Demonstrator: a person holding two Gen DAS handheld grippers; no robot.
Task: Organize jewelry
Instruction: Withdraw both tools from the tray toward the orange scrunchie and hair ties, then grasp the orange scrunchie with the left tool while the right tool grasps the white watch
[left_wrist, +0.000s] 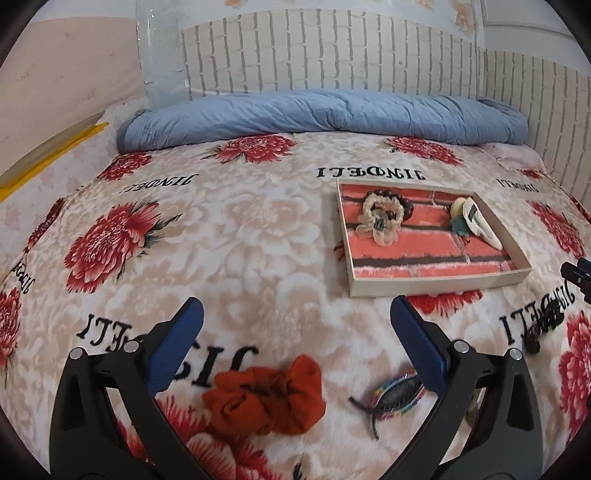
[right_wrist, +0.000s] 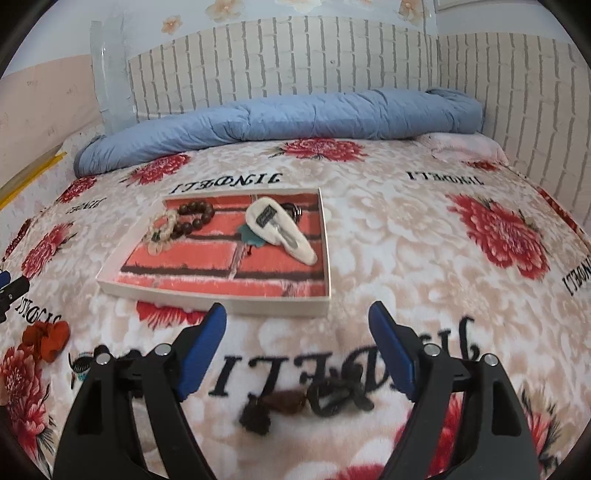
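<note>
A shallow tray (left_wrist: 439, 283) with a red brick-pattern floor lies on the bed; it also shows in the right wrist view (right_wrist: 218, 306). In it lie a cream scrunchie (left_wrist: 380, 218), a brown bead bracelet (right_wrist: 195, 218) and a white hair clip (right_wrist: 280, 229). My left gripper (left_wrist: 295, 314) is open above an orange scrunchie (left_wrist: 266, 398) and a multicoloured hair clip (left_wrist: 391, 397). My right gripper (right_wrist: 297, 317) is open above a dark knotted cord with a brown bead (right_wrist: 314, 400).
The bed carries a floral blanket (left_wrist: 229, 236) with black lettering. A rolled blue quilt (left_wrist: 325, 114) lies along the white brick-pattern headboard wall (left_wrist: 332, 51). A yellow strip (left_wrist: 48, 158) runs along the left bed edge.
</note>
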